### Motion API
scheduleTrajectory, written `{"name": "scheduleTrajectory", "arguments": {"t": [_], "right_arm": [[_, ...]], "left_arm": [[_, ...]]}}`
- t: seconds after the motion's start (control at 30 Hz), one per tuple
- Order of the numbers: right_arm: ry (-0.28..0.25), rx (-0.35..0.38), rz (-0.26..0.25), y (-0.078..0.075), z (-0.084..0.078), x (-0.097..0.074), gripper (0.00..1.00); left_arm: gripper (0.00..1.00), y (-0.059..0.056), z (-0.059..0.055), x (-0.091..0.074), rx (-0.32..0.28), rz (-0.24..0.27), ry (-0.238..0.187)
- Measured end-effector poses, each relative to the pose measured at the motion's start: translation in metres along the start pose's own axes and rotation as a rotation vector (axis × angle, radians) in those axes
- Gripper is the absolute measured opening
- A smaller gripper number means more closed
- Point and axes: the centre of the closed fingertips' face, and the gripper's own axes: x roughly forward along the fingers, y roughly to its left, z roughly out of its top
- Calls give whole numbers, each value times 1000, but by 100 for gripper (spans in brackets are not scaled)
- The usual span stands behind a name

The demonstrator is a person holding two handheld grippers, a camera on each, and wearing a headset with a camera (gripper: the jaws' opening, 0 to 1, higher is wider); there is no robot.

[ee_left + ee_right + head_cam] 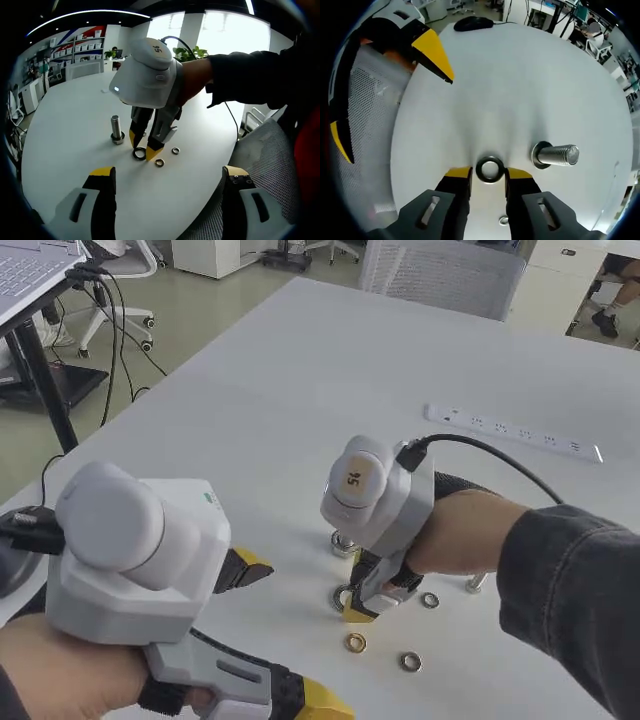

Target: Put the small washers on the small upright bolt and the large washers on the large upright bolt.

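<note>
A dark steel large washer (pixel 490 170) lies flat on the table (pixel 520 75), hole up, beside the upright large bolt (pixel 555 155). The right gripper (pixel 490 173) straddles it; I cannot tell if it grips. The left gripper (pixel 168 172) is released, empty.

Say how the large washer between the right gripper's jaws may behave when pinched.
The large washer lies flat on the smooth table, so it may slide before lifting. It looks like rigid metal, likely slippery; on edge it could roll.
</note>
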Motion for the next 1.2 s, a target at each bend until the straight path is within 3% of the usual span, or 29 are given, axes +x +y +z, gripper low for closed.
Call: {"name": "scheduleTrajectory", "arguments": {"t": [0.73, 1.2], "right_arm": [[-7, -11, -5, -2, -1, -1, 23], [3, 15, -22, -9, -12, -15, 23]], "left_arm": [[87, -1, -1, 0, -4, -2, 1], [87, -2, -2, 0, 1, -6, 2]]}}
